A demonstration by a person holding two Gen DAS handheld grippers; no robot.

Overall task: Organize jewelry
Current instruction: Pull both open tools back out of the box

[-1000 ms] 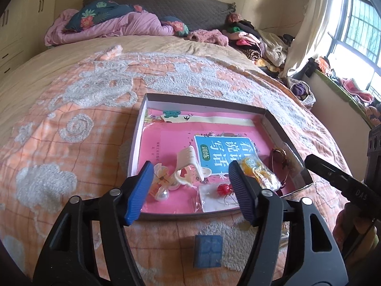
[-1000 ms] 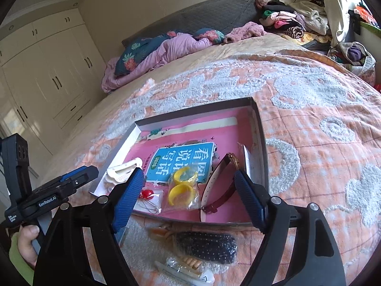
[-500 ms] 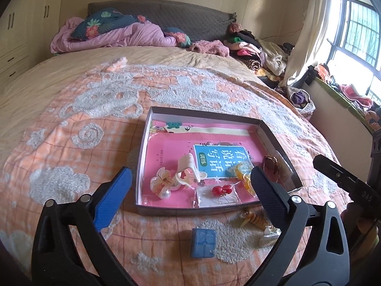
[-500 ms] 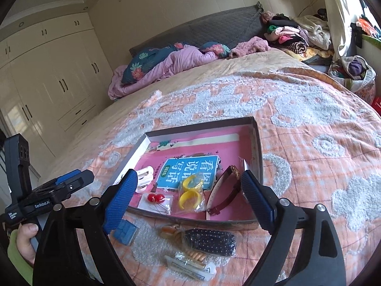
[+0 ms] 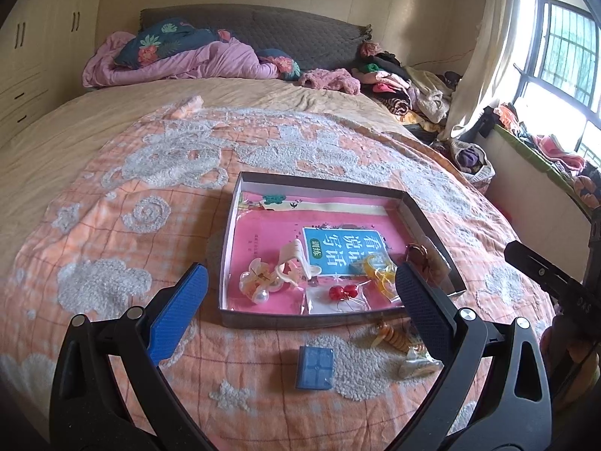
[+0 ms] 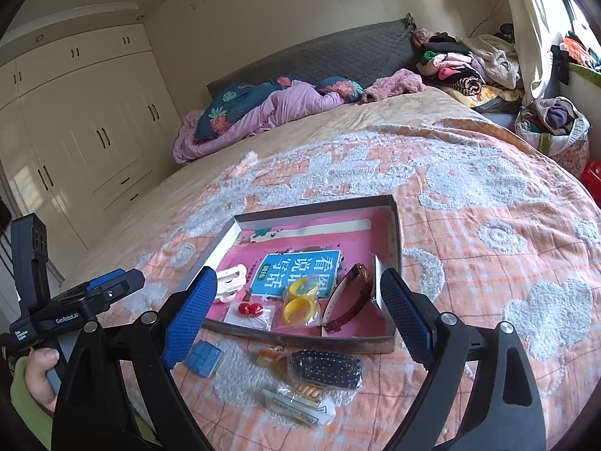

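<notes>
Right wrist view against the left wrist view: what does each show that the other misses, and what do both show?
Only the right wrist view shows the black dotted hair clip on the bedspread, the watch's full maroon strap, and the hand that holds the left gripper. Only the left wrist view shows the flower clip with its pearl. Both show the tray with the pink book, the red earrings, the bagged yellow rings and the blue box outside the tray. Both grippers stand open and empty.

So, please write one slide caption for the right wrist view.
Open right gripper above a shallow tray of jewelry on a bed.
</notes>
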